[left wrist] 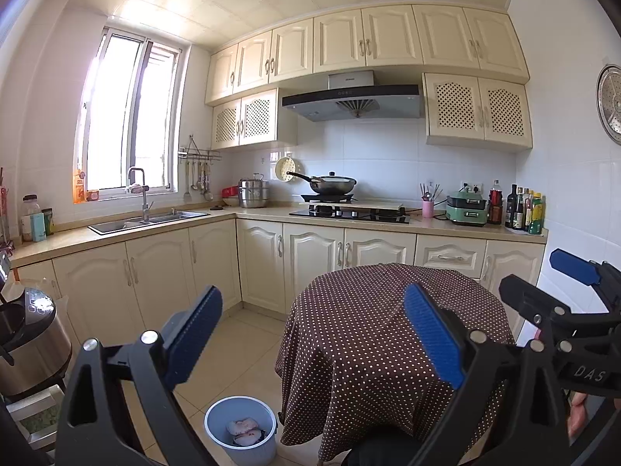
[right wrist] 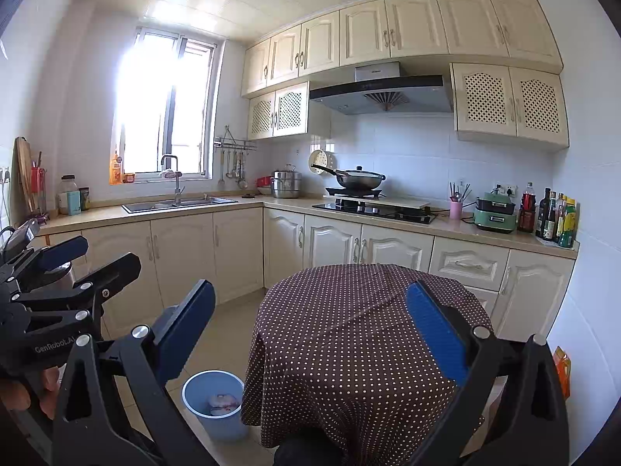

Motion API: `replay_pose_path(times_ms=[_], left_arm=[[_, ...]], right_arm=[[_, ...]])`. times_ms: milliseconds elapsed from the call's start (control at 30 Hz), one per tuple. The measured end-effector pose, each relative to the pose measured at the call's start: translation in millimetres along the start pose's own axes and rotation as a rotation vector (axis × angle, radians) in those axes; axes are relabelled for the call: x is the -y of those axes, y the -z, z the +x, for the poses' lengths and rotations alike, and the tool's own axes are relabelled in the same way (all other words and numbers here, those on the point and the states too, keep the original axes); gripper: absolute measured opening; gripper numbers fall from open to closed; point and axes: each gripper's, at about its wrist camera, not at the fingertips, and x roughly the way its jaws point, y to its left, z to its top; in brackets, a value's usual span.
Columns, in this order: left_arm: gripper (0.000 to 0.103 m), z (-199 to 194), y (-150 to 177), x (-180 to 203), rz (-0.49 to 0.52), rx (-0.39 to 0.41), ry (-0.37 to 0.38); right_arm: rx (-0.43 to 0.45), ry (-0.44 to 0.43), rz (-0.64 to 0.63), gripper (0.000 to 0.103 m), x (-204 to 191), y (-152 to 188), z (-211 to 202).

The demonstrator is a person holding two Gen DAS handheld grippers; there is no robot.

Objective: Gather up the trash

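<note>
A: Round table [left wrist: 372,334] under a brown dotted cloth, filling the middle of both views. Nothing lying on top, as far as visible.

B: Blue bin [left wrist: 240,433] on the floor, just beside the table's left edge. Crumpled pale trash [left wrist: 243,430] already inside, near the bottom.

A: Left gripper [left wrist: 310,334] spread wide, holding nothing. Right gripper [right wrist: 308,336] equally splayed, also empty, both raised above the table.

B: Probably light, soft wrappers or tissue; easily crushed, no breakage risk. Best pinched at a bunched fold rather than a flat edge.

A: No loose trash visible outside the bin. Task likely near done, or more litter hidden from view.
</note>
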Motion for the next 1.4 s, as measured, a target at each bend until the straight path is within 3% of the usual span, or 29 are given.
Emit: replay_pose_path(times_ms=[1400], left_arm=[[0.093,-1.2,1.8,-1.2,0.006,-0.004,0.014]], right_arm=[[-0.009,-0.01,-0.001,0.096,3.5,-3.5,3.0]])
